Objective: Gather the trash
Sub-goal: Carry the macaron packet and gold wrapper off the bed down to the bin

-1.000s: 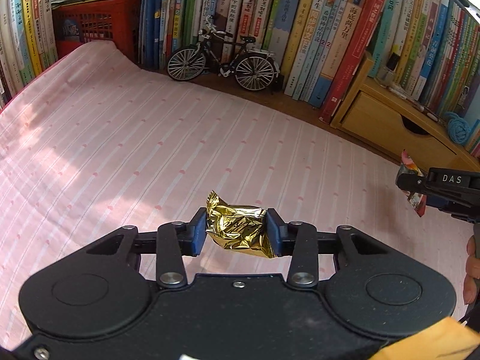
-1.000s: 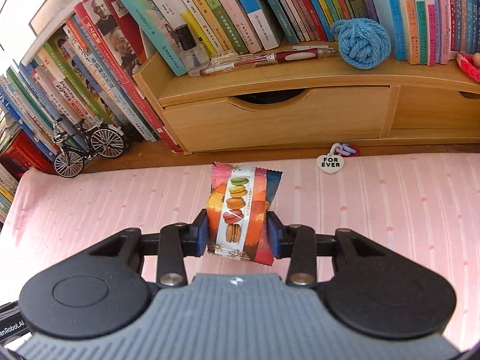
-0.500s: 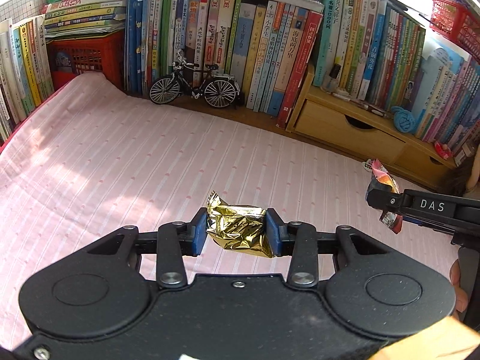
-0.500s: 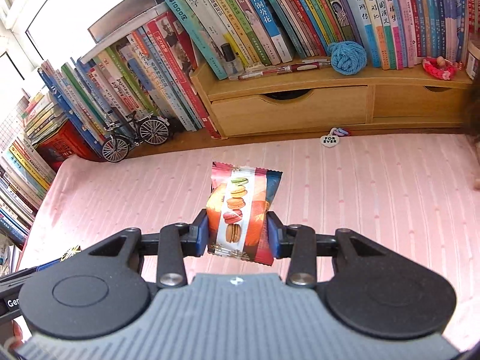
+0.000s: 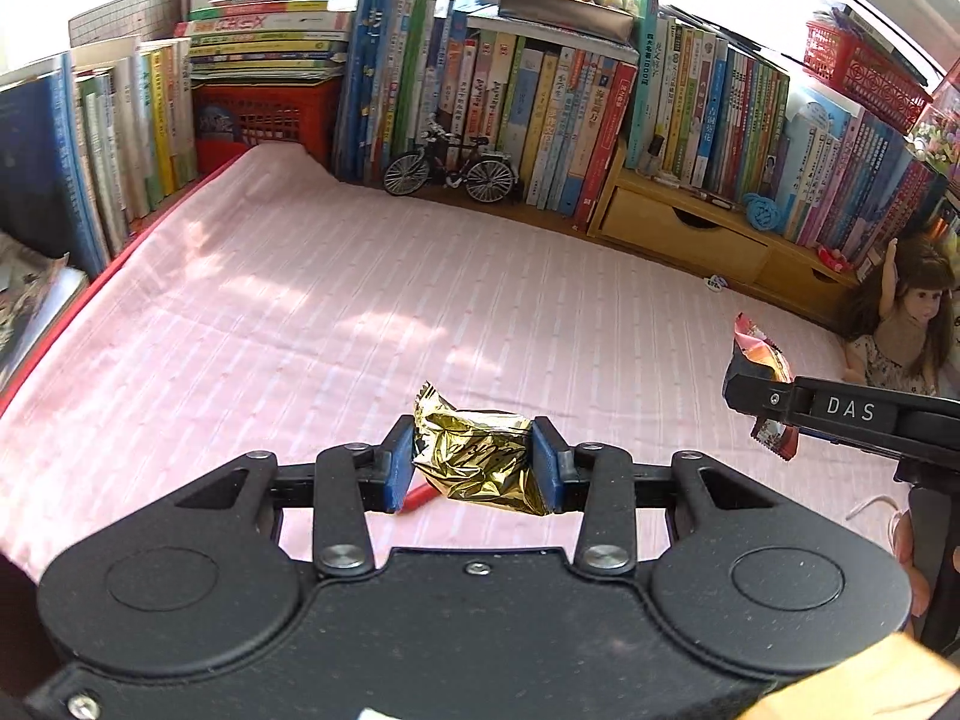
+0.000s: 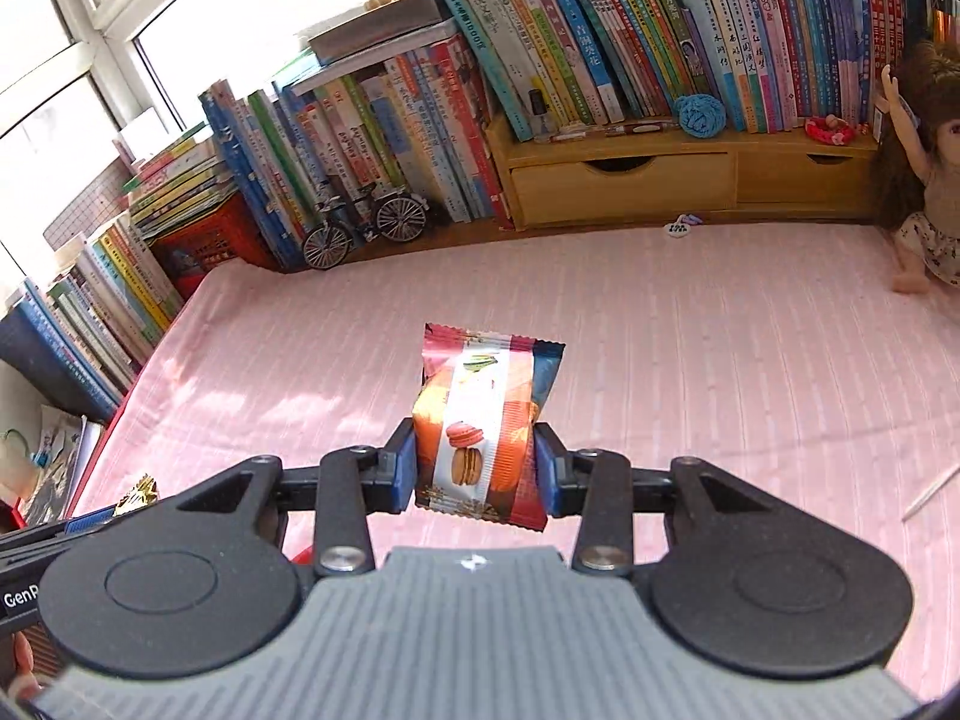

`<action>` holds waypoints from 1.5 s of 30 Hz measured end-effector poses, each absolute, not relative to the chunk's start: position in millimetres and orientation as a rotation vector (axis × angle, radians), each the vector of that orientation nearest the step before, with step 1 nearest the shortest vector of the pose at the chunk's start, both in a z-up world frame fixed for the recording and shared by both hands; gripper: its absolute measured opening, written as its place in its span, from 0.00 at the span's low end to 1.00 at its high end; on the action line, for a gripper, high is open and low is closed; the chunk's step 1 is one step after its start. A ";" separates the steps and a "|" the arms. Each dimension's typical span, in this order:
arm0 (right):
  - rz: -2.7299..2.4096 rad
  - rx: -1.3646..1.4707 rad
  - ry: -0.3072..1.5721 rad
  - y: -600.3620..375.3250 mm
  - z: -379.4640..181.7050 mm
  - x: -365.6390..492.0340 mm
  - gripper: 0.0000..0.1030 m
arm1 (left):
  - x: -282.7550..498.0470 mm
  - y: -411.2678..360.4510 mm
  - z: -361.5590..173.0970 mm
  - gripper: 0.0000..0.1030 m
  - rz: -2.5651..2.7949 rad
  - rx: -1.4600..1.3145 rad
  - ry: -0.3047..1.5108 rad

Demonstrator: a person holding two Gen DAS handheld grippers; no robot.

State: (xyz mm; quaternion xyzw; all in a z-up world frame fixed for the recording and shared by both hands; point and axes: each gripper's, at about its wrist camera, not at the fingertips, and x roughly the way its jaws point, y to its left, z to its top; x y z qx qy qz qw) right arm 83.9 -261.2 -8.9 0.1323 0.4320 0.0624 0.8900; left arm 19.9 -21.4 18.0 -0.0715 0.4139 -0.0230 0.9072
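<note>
Trash in both grippers, carried above the pink-striped cloth [image 5: 300, 312]. Left gripper [image 5: 474, 465] pinched partway closed on a crumpled gold foil wrapper [image 5: 480, 462]; right gripper [image 6: 477, 468] likewise clamped on a macaron snack packet [image 6: 486, 420], upright between the pads. Rest of the cloth looks bare of litter; books [image 5: 540, 102], a model bicycle [image 5: 450, 171] and a doll [image 5: 900, 324] line the far edge. Pickup step looks done; transport in hand. No bin in view, so the next move calls for finding one, keeping both grips firm, then letting go over it.
</note>
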 end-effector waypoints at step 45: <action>0.448 0.045 1.276 -20.3 -93.3 -147.2 0.44 | -220.8 194.9 -122.4 0.38 0.086 -0.351 1.124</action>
